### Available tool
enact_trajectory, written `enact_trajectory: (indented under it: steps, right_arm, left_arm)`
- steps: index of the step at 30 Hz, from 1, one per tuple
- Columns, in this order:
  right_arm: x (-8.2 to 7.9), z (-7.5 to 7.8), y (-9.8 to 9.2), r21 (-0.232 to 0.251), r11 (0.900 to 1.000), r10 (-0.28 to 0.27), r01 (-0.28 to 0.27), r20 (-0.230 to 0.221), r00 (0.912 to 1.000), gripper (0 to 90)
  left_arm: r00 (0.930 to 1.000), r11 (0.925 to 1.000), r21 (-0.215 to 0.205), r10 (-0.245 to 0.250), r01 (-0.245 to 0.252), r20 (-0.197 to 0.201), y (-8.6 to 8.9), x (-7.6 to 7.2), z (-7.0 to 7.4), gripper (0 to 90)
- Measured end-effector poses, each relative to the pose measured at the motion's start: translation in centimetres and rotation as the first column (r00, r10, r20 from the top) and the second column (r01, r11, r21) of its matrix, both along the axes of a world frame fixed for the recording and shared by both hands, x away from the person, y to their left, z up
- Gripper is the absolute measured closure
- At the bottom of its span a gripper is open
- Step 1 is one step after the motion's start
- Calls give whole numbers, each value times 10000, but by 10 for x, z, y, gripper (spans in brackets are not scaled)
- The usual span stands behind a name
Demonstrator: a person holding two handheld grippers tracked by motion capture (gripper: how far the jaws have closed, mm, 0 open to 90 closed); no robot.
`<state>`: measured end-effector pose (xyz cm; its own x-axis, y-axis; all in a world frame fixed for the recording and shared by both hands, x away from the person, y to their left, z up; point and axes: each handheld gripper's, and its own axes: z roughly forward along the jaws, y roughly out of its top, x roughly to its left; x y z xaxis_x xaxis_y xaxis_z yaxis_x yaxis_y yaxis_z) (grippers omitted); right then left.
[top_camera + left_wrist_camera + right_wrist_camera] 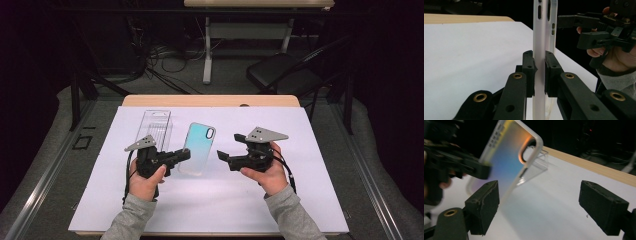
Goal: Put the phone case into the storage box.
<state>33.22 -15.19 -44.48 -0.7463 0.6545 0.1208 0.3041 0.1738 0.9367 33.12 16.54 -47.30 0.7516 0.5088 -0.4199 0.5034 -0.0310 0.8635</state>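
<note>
A clear phone case (200, 145) with an iridescent blue-green back hangs above the white sheet, tilted on its long edge. My left gripper (186, 154) is shut on the case's left edge; in the left gripper view its two pads clamp the thin white rim (539, 37) between them. My right gripper (228, 146) hovers open just right of the case, apart from it. In the right gripper view the case (509, 157) stands beyond the left pad (484, 205), with nothing between the wide-set pads.
A clear plastic box (155, 129) lies on the white sheet (250, 200) behind the left gripper. The sheet covers a wooden table (210, 100). A black chair (280, 70) and a desk frame stand beyond the far edge.
</note>
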Motion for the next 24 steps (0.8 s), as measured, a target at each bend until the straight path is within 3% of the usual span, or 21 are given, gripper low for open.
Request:
enact_trajectory:
  steps: [3,9,16,24]
  right_arm:
    - [-4,0,0,490,9981,384,-386,37,9993,146]
    - [-11,1,0,777,9953,575,-570,-36,9983,150]
    - [-11,-1,-4,1777,9786,1136,-1035,-473,9924,289]
    - [-8,-8,-4,1672,9760,1571,-1396,-963,9829,388]
  left_arm:
    - [10000,9999,-146,-85,85,11,-1,-2,1,819]
    - [9996,9995,-194,-228,232,172,-4,-7,2,818]
    - [9991,9982,-459,-386,394,174,-6,-10,2,818]
    - [9984,9969,-573,-527,539,220,-9,-13,2,819]
